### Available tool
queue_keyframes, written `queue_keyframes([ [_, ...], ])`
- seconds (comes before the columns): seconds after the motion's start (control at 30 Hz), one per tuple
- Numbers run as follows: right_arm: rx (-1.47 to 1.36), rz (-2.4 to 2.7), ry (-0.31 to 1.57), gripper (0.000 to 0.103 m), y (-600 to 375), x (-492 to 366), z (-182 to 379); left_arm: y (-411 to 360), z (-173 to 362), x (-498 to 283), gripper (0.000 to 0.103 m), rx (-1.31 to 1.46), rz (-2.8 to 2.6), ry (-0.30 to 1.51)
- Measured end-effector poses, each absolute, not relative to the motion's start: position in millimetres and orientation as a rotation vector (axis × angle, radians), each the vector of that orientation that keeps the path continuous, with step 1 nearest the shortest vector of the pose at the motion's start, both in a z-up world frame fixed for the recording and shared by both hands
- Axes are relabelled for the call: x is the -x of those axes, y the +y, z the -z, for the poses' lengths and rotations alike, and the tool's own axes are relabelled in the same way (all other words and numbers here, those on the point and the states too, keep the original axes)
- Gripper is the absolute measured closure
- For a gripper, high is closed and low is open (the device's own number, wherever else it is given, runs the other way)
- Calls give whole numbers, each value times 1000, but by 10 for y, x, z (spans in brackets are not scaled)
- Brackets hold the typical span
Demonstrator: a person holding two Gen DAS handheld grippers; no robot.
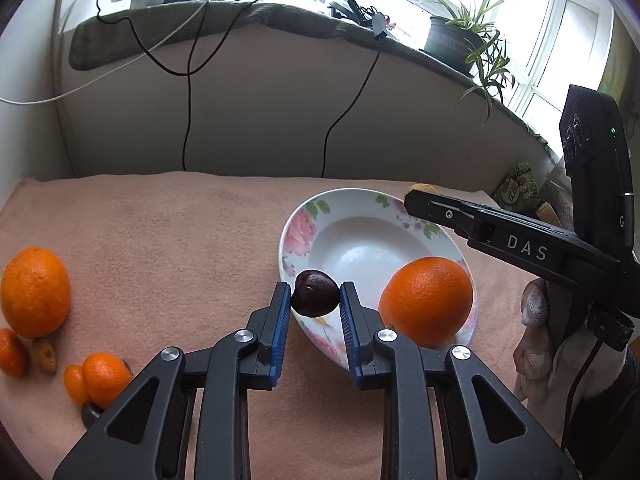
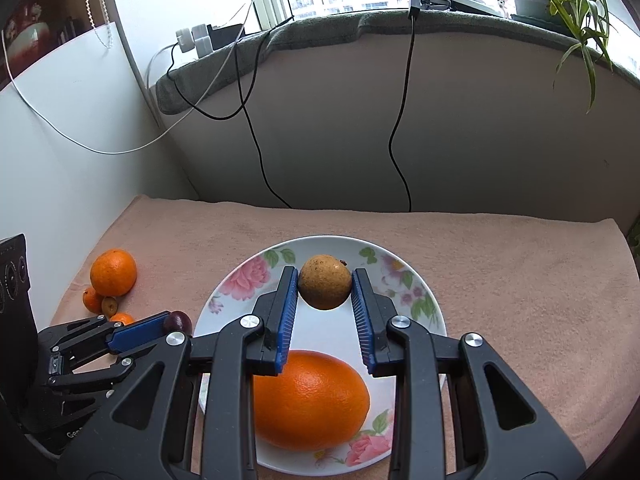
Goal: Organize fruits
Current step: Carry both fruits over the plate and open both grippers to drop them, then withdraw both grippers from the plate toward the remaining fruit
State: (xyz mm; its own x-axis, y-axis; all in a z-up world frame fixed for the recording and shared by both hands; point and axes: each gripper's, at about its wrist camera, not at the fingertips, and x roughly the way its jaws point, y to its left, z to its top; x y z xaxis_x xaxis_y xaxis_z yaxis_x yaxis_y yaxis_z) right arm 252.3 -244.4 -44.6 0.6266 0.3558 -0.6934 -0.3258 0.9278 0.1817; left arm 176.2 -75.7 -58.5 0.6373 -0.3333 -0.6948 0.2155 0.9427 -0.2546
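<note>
A white plate with pink flowers (image 1: 304, 216) (image 2: 248, 276) lies on a pink towel. One big orange (image 1: 426, 300) (image 2: 310, 400) rests in it. My left gripper (image 1: 316, 296) is shut on a dark purple plum (image 1: 315, 293) (image 2: 178, 321), held over the plate's left rim. My right gripper (image 2: 325, 288) is shut on a round brown-yellow fruit (image 2: 325, 287) (image 1: 422, 188) above the middle of the plate. Left on the towel lie another big orange (image 1: 35, 292) (image 2: 113, 272), small tangerines (image 1: 104, 378) and a small brown fruit (image 1: 44, 356).
The pink towel (image 1: 160, 240) (image 2: 520, 280) covers the table up to a beige wall. Black and white cables (image 1: 188, 120) hang down that wall from the sill. A potted plant (image 1: 460, 36) stands on the sill at right. A gloved hand (image 1: 536, 344) holds the right gripper.
</note>
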Motion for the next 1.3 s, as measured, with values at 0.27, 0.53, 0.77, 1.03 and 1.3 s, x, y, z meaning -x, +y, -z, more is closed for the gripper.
queue_keyframes([
  [0.27,-43,-384,834,74,-2455,-2593,528,-791,609,-1800,80,143,317,835],
  [0.53,-41,-390,846,74,-2425,-2662,544,-816,620,-1816,80,143,323,844],
  [0.77,-45,-389,841,74,-2462,-2626,534,-832,606,-1818,79,134,327,843],
  [1.03,-38,-374,805,38,-2494,-2559,447,-853,574,-1780,49,126,339,829],
  [1.3,-23,-377,777,21,-2478,-2477,357,-844,559,-1722,33,137,337,819],
])
